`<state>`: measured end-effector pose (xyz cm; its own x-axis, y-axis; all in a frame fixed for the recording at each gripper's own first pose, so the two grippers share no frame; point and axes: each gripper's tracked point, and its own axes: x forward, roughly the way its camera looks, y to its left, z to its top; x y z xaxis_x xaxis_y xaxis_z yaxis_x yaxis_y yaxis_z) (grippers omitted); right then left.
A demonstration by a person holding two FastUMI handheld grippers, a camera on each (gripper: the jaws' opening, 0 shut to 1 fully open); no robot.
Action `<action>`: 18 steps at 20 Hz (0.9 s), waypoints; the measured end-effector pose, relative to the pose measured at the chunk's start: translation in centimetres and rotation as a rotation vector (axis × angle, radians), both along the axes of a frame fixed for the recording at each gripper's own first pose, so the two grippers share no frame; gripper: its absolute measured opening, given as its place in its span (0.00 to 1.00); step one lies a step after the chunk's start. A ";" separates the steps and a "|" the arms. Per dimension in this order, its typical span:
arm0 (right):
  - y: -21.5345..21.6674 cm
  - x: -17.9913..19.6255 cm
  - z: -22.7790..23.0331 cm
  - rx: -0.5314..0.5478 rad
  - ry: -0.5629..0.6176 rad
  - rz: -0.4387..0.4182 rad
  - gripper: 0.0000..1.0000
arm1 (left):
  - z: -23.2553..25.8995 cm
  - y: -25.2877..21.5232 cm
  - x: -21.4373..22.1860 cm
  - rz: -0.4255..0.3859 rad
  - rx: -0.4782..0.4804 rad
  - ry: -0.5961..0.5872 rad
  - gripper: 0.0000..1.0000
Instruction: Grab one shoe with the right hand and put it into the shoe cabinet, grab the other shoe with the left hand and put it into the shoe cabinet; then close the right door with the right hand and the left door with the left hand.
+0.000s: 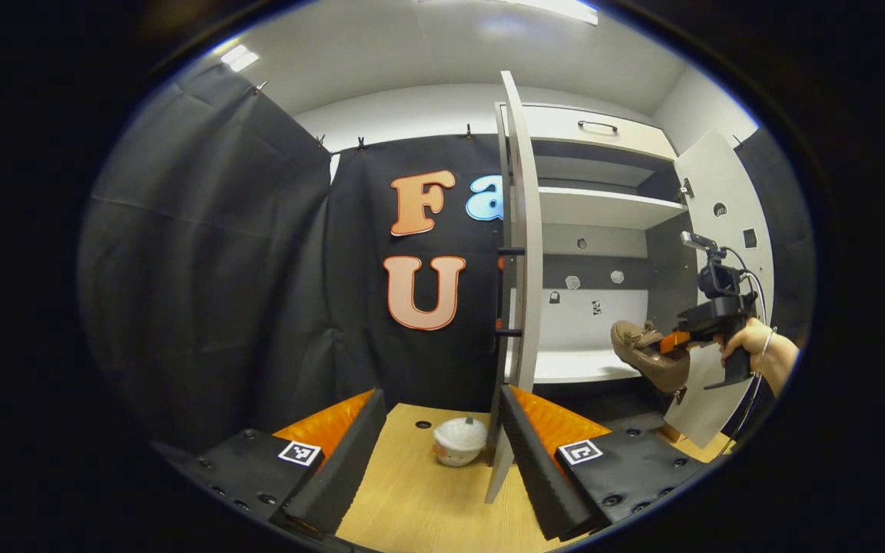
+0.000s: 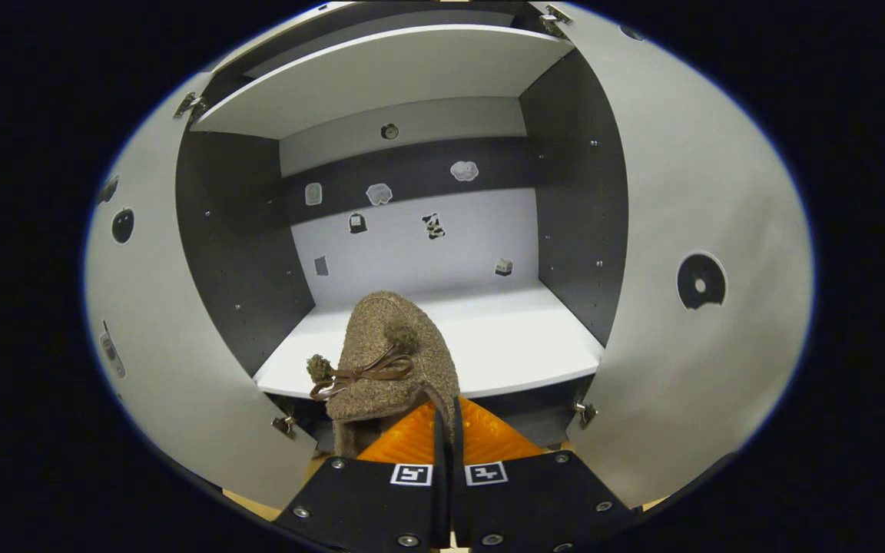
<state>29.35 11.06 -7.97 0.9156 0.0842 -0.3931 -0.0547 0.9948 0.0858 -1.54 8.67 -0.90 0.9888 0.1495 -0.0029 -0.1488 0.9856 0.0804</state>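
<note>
Shoe (image 2: 392,361) is pinched at its rim in the closed right gripper (image 2: 449,430) just outside the shoe cabinet (image 2: 488,338), so I'd push it deep onto that shelf before letting go; left gripper (image 1: 442,453) hangs open.

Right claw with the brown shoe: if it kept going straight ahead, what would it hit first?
Probably nothing at first: the right claw points the shoe over the bare white shelf; the cabinet's back wall seems next, though depth is unclear.

Black cloth (image 1: 204,253) hangs as the booth's wall on clips below a white ceiling (image 1: 427,54) with bright light panels (image 1: 239,56). A pale wooden tabletop (image 1: 419,499) lies below; a small white pot-like ornament (image 1: 459,441), perhaps ceramic, stands on it.
</note>
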 end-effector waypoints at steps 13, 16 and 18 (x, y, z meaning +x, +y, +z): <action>-1.2 14.5 -2.4 0.005 0.026 -0.099 0.13 | -0.5 1.3 0.7 0.076 0.013 0.036 0.96; -1.1 12.8 0.1 0.002 -0.042 -0.078 0.32 | -0.9 1.5 0.7 0.080 -0.011 0.043 0.94; -0.8 10.5 1.4 -0.007 -0.082 -0.050 0.39 | -1.6 1.1 0.8 0.062 -0.031 0.060 0.96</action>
<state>39.87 10.22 -6.55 0.9476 0.0349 -0.3174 -0.0112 0.9970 0.0761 -0.78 9.77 -2.48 0.9756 0.2092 -0.0673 -0.2053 0.9768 0.0605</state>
